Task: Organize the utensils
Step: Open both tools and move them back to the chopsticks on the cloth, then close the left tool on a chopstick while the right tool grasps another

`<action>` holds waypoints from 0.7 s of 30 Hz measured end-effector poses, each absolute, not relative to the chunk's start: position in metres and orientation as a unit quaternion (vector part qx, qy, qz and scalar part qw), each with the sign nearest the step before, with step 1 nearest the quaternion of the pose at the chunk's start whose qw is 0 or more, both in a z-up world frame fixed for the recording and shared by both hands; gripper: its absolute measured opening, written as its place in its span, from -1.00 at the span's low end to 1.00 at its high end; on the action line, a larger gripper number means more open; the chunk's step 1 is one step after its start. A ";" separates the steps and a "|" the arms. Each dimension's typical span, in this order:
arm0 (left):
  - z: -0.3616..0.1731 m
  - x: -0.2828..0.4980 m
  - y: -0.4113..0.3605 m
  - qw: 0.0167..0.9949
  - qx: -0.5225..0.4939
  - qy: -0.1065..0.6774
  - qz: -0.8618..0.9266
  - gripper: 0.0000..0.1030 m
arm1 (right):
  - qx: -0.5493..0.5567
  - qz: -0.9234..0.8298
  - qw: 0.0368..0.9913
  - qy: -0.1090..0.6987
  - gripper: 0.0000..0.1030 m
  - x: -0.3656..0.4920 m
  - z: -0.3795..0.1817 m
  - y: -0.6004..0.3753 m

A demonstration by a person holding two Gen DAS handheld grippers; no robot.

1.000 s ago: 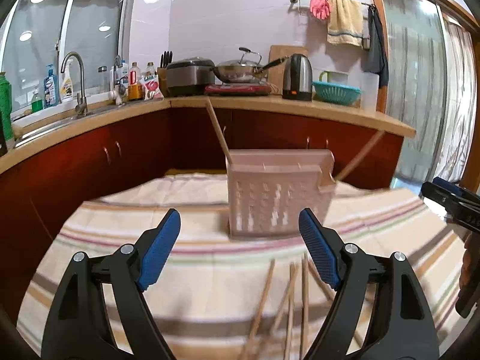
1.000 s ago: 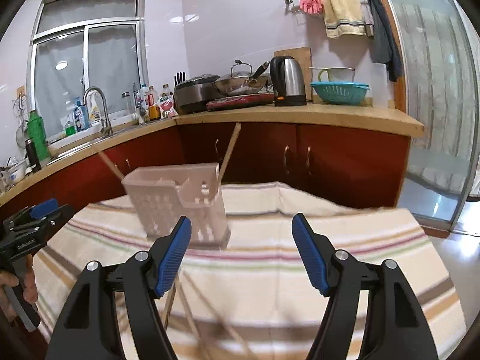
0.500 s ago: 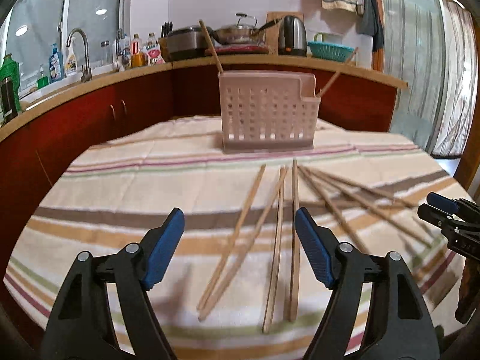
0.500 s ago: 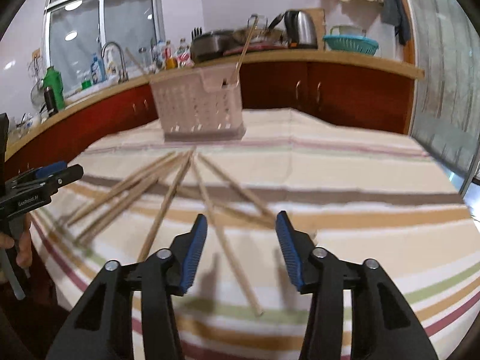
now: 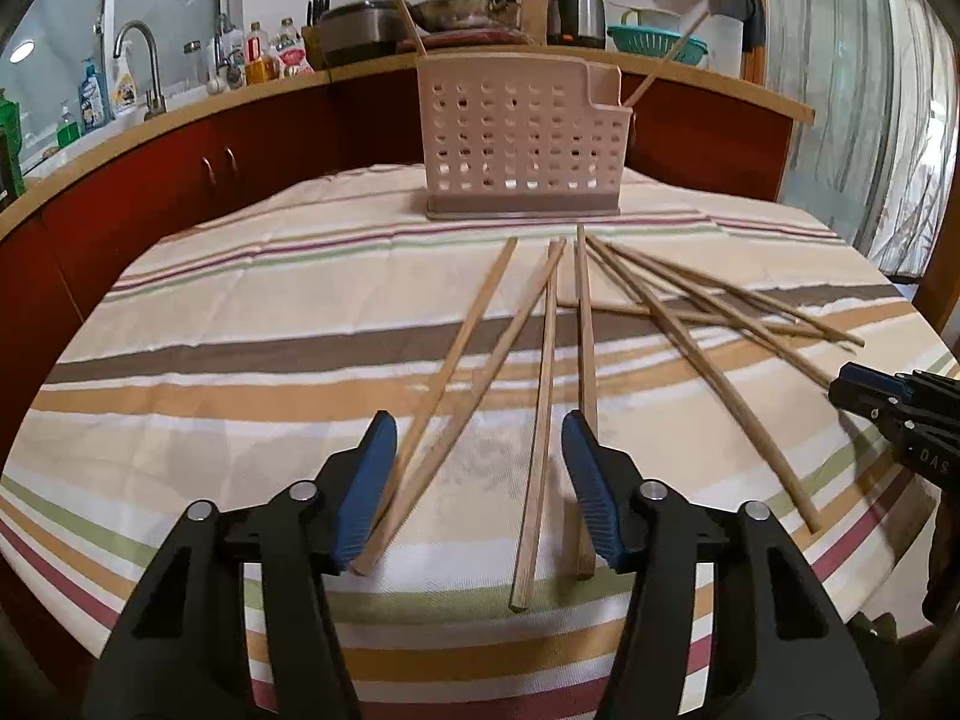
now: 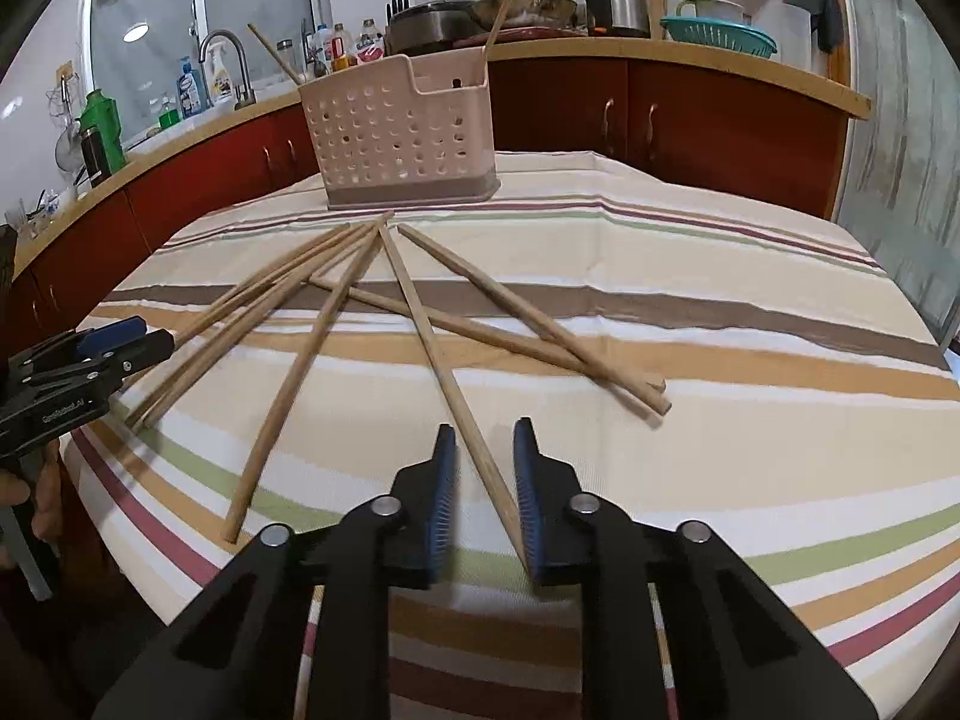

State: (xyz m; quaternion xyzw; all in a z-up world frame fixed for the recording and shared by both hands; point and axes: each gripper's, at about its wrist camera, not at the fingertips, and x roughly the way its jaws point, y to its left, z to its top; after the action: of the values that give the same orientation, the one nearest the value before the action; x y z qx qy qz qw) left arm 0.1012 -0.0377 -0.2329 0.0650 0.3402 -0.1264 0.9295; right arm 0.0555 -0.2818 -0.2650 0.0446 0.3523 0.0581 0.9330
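Observation:
Several wooden chopsticks (image 5: 543,396) lie fanned out on the striped tablecloth (image 5: 240,324). A pink perforated utensil holder (image 5: 516,132) stands at the far side with two chopsticks leaning in it; it also shows in the right wrist view (image 6: 399,129). My left gripper (image 5: 480,480) is open, low over the near ends of three chopsticks. My right gripper (image 6: 485,480) is partly closed, its jaws on either side of the near end of one chopstick (image 6: 441,372), with gaps still showing.
The table edge is close below both grippers. Red cabinets and a wooden counter (image 5: 720,90) curve behind the table, with a sink tap (image 5: 141,54), bottles, cooker, wok, kettle (image 5: 576,0) and teal basket. A curtained glass door (image 5: 888,90) is at the right.
Both grippers have dropped and moved forward over the near chopstick ends. The jaws of both have narrowed, the right more, now around one chopstick.

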 end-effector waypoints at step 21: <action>-0.248 0.094 -0.049 0.917 0.096 0.352 -0.164 -0.50 | 0.058 0.064 0.932 0.353 -0.75 0.051 -0.265 -0.284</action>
State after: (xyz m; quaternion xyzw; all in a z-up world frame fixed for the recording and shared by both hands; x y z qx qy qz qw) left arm 0.0935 -0.0487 -0.2482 0.0960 0.3517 -0.1644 0.9165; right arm 0.0514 -0.2842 -0.2649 0.0580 0.3529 0.0639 0.9317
